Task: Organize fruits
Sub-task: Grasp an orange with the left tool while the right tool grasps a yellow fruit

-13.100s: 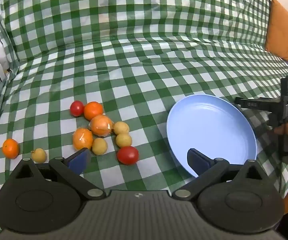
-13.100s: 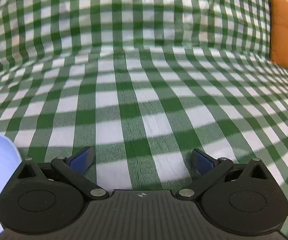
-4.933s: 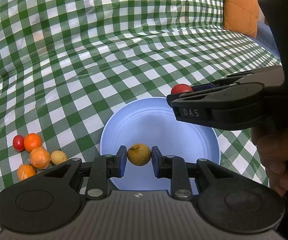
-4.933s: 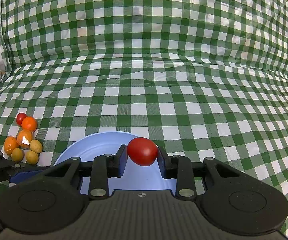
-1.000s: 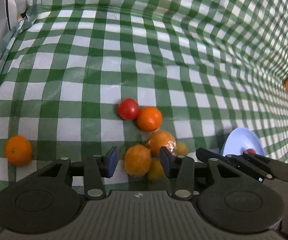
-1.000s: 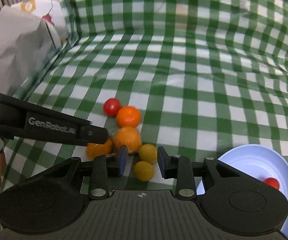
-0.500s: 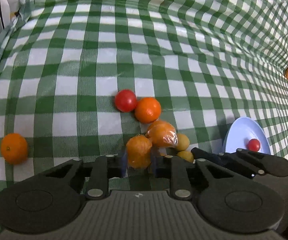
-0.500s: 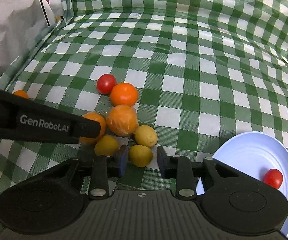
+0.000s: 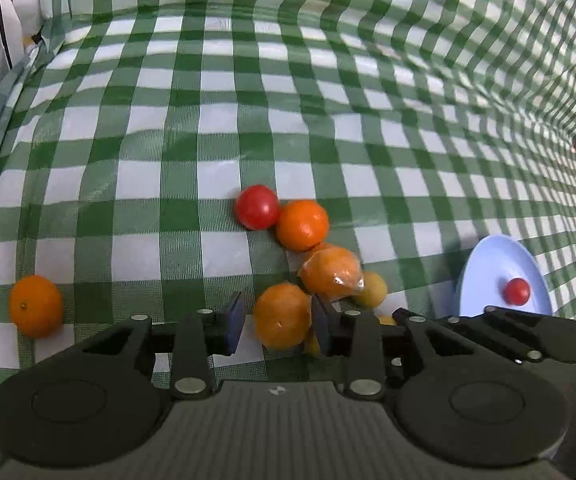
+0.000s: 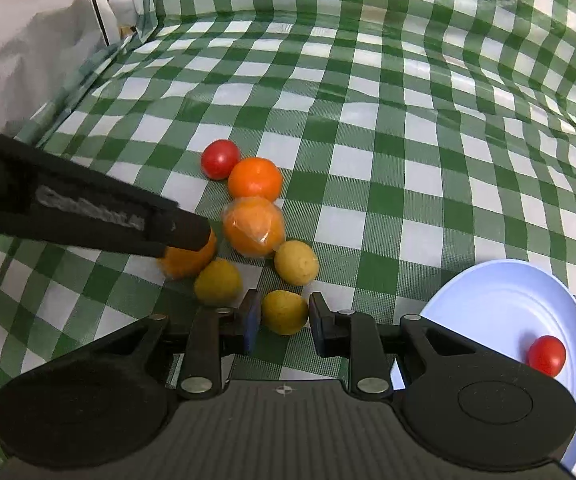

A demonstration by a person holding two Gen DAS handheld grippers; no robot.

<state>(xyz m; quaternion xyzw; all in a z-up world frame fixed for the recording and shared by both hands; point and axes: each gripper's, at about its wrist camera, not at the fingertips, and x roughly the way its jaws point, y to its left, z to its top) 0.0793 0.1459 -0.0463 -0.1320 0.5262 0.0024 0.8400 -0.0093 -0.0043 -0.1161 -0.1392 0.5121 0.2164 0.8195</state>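
Oranges (image 9: 302, 225): four; yellow fruits (image 10: 296, 262): three; tomatoes (image 10: 220, 159): two.

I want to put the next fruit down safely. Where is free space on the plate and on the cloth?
The plate is bare except for one tomato near its right rim. The cloth beyond the pile lies open, as does the strip between pile and plate. It is crowded around the wrapped orange, where both grippers work.

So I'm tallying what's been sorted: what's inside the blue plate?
One red tomato lies inside the blue plate, near its right rim. The right gripper body hides the plate's near part, so anything there cannot be seen.
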